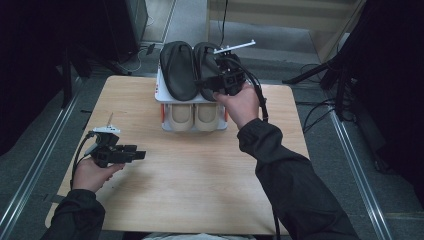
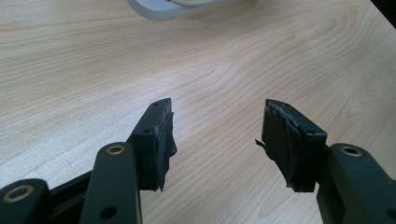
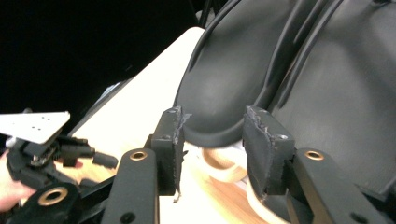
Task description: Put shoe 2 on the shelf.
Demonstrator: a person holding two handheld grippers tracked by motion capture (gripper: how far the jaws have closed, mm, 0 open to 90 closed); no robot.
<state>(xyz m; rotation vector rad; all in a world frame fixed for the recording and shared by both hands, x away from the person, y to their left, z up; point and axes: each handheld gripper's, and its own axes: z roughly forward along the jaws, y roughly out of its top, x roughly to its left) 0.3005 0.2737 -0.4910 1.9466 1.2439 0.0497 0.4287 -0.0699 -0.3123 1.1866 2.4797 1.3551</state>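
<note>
- A small white rack [image 1: 161, 95] stands at the far middle of the wooden table [image 1: 200, 170], with two shelves.
- A pair of black sandals lies on the top shelf: the left sandal [image 1: 178, 70] and the right sandal [image 1: 207, 62] sit side by side, just beside each other, toes toward the person.
- A pair of beige slippers [image 1: 194, 116] sits on the lower shelf, directly under the sandals.
- The right gripper [image 1: 212, 82] is at the near end of the right sandal, held by the right hand [image 1: 242, 105].
- In the right gripper view its jaws stand spread, one on each side of the rounded toe edge of a black sandal; the pads do not visibly press on it.
- The left gripper [image 1: 140, 155] hovers low over the left part of the table, well apart from the rack, held by the left hand [image 1: 92, 172].
- In the left gripper view its jaws are spread wide with bare wood between them.
</note>
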